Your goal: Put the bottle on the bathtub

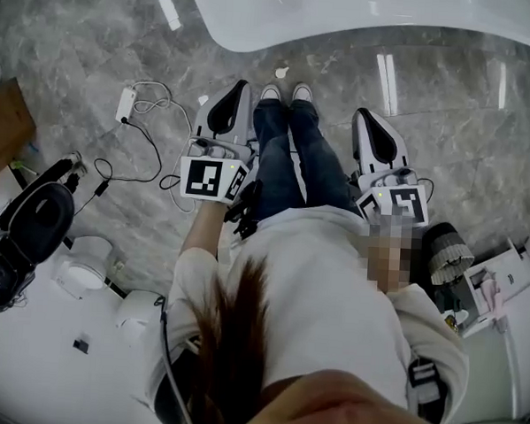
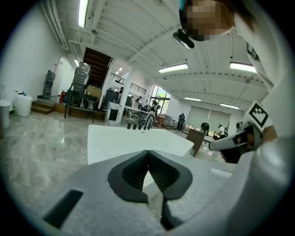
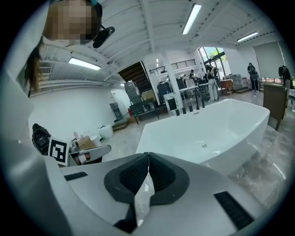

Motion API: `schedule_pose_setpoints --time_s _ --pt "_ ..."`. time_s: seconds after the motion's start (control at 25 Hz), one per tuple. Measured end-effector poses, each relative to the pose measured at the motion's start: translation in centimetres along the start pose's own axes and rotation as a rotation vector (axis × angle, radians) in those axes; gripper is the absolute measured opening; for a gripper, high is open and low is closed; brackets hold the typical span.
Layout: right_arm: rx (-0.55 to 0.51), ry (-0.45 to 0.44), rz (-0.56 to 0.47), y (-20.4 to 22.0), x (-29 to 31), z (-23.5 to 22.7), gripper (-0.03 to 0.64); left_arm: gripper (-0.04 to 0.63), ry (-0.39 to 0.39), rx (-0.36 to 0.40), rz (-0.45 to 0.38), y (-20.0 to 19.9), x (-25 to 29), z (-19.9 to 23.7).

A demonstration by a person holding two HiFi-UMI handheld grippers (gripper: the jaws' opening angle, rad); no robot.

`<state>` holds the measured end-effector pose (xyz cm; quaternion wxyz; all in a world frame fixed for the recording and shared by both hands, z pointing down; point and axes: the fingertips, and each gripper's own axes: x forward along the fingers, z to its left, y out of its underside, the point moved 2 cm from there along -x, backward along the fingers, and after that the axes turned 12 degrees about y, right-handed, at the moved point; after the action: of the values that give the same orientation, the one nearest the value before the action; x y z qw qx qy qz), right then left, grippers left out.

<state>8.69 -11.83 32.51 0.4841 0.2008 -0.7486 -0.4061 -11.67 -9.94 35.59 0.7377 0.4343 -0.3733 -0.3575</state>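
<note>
I see no bottle in any view. The white bathtub [image 1: 364, 17] lies across the top of the head view, beyond the person's shoes. Held low in front of the legs, my left gripper [image 1: 239, 90] points toward the tub. My right gripper [image 1: 362, 114] is on the other side of the legs. In the left gripper view the left gripper [image 2: 148, 159] has its dark pads closed tip to tip with nothing between them, and the bathtub [image 2: 133, 140] stands ahead. The right gripper [image 3: 148, 161] is likewise shut and empty, facing the bathtub [image 3: 216, 129].
The floor is grey marble. A white adapter with a black cable [image 1: 126, 102] lies left of the legs. A black bag [image 1: 25, 230] and a cardboard box [image 1: 4, 122] sit at the left. A black round object [image 1: 444, 252] stands at the right. Dark taps [image 3: 193, 108] rise behind the tub.
</note>
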Motion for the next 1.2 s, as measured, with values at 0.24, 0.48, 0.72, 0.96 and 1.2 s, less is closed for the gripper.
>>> schedule_pose_setpoints --time_s 0.24,0.48,0.72,0.96,1.2 --pt "-0.033 -0.034 -0.079 -4.3 -1.7 1.3 0.014 0.015 -0.026 0.045 -0.170 -7.0 -4.0 -0.7" --pt "-0.053 -0.069 -0.115 -6.8 -3.5 2.7 0.014 0.015 -0.067 0.196 -0.225 -14.9 -7.8 -1.5" --pt "-0.053 -0.090 -0.148 -9.2 -4.9 3.6 0.014 0.015 -0.069 0.260 -0.290 -21.1 -9.5 -3.1" --pt "-0.057 -0.091 -0.190 -11.2 -6.8 4.4 0.014 0.014 -0.107 0.279 -0.302 -23.1 -11.7 -5.1" --pt "-0.067 -0.105 -0.224 -12.7 -8.5 5.1 0.014 0.015 -0.128 0.247 -0.325 -24.0 -13.9 -7.0"
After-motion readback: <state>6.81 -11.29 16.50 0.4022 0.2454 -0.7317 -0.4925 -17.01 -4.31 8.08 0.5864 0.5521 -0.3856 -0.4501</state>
